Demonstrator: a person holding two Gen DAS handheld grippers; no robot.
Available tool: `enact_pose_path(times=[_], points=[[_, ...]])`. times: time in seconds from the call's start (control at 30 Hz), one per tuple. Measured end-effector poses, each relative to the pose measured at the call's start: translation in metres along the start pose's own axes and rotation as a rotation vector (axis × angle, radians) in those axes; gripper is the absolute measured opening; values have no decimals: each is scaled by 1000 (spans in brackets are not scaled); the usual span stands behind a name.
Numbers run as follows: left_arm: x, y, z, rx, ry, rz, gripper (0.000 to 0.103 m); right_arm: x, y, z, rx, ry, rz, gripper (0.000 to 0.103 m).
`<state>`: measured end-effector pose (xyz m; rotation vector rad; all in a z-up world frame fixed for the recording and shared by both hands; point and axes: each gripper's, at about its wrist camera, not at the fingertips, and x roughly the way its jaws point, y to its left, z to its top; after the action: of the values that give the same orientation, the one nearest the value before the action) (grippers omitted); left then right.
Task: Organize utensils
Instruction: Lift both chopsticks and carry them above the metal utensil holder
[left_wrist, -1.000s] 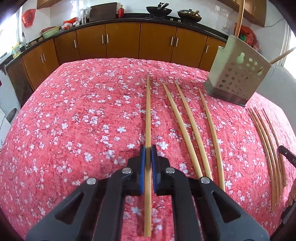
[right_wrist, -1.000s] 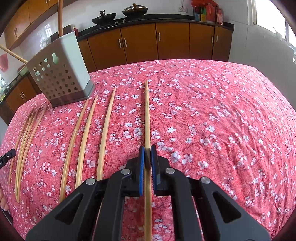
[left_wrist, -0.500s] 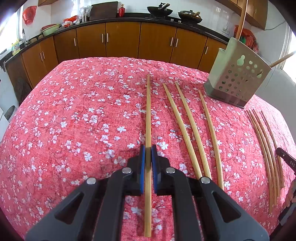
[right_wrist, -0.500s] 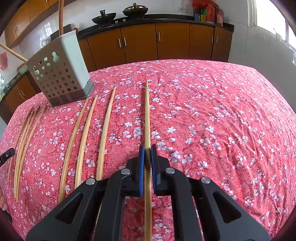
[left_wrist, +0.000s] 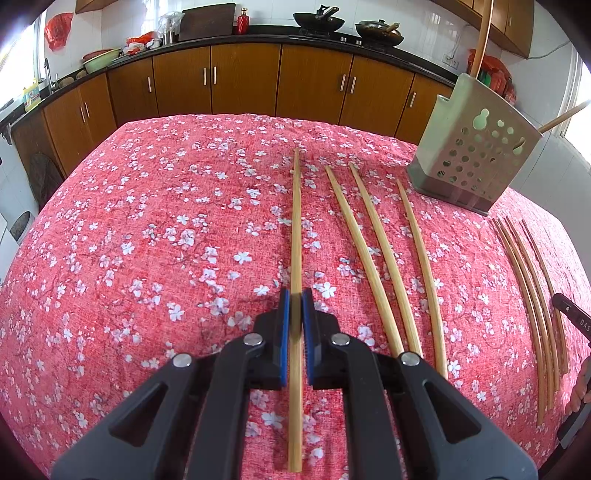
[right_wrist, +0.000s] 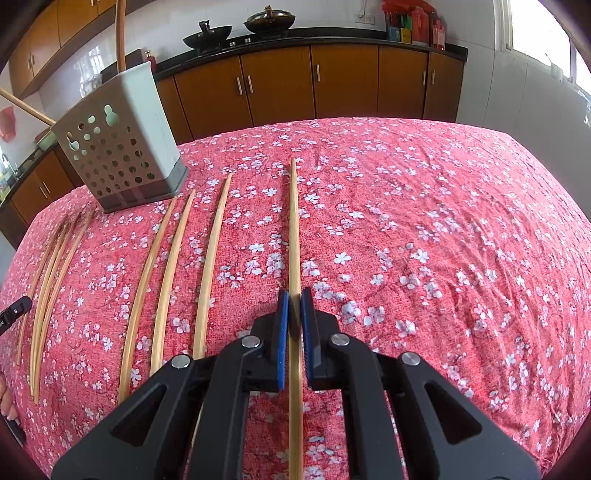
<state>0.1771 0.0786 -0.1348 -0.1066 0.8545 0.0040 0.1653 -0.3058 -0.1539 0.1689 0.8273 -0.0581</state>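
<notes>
- The left gripper (left_wrist: 295, 299) has its fingers (left_wrist: 283, 325) closed on a pale chopstick (left_wrist: 295, 221), which runs straight ahead between the blue pads. I cannot tell whether it is lifted clear of the red flowered cloth on the counter (left_wrist: 147, 258).
- The right gripper (right_wrist: 294, 299) is the same: its fingers (right_wrist: 283, 325) are clamped on a second pale chopstick (right_wrist: 294, 221) that points away over the cloth.
- Just beside each held stick lie three loose pale chopsticks (left_wrist: 373, 258) (right_wrist: 210, 258), flat on the cloth and roughly parallel.
- Further out is a tight bunch of darker chopsticks (left_wrist: 532, 295) (right_wrist: 55, 277), also lying flat.
- Beyond them stands the perforated holder (left_wrist: 476, 147) (right_wrist: 118, 147), where two sticks (left_wrist: 484, 37) already poke out (one upright, one slanting sideways).
- As a judgement, the task is in its early part. Two sticks are stored and two are in hand, but most are still on the counter waiting to go into the holder.
- Against the earlier frames almost nothing differs. Both grips and the whole layout match, with only a slight drift in the left wrist's view.
</notes>
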Motion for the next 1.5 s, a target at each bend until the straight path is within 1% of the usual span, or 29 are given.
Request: enact_pose_path(times=[0.13, 0.3, 0.53, 0.7, 0.93, 1.17, 1.4, 1.5], points=[[-2, -5, -4, 33, 4, 13, 9, -6, 3, -6, -23, 2, -8, 8], [-9, -6, -12, 46, 7, 2, 9, -12, 1, -13, -10, 4, 6, 8], [-11, -7, -14, 46, 8, 5, 9, -13, 0, -13, -11, 5, 4, 8], [-15, -9, -15, 70, 14, 5, 8, -21, -3, -11, -11, -6, 8, 8], [-50, 0, -2, 42, -80, -19, 8, -54, -12, 4, 26, -106, 19, 8], [-83, -3, 16, 36, -180, -33, 8, -74, -14, 13, 41, -166, 23, 8], [-121, -4, 41, 11, -299, -56, 8, -106, -11, 31, 42, -283, 43, 8], [-133, -5, 53, 7, -331, -72, 8, -120, -8, 43, 39, -330, 57, 8]])
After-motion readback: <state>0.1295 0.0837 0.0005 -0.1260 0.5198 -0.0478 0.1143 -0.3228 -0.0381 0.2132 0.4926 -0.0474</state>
